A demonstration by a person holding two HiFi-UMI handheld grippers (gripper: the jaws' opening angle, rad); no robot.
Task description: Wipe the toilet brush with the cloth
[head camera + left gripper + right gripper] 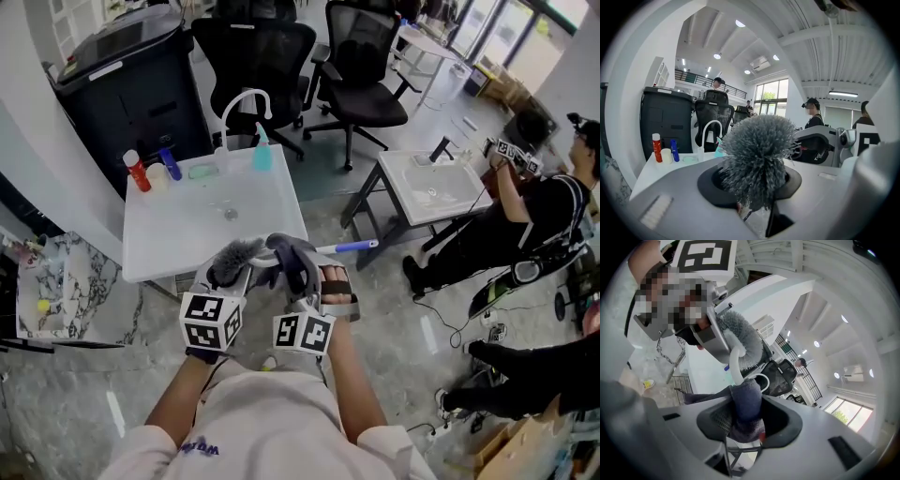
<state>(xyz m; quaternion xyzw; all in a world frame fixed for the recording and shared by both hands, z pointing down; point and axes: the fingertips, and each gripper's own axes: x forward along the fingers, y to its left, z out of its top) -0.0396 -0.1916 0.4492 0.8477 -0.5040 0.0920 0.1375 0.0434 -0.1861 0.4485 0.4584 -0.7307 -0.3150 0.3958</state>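
Note:
The toilet brush has a grey bristle head [234, 255] and a white handle with a blue end [356, 247]; it lies level over the front edge of the white sink table [164, 248]. My left gripper [232, 274] is shut on the brush just below its head, and the bristles [757, 157] fill the left gripper view. My right gripper [300, 277] is shut on a dark grey cloth [292, 255] that is folded over the handle beside the head. In the right gripper view the cloth [745, 411] sits between the jaws, against the white handle [733, 365].
On the sink table stand a curved white faucet [246, 101], a teal bottle [262, 150], and red [137, 172] and blue [170, 162] bottles. Behind are a black bin [131, 89] and office chairs [361, 66]. A second sink table [431, 187] and seated people are at the right.

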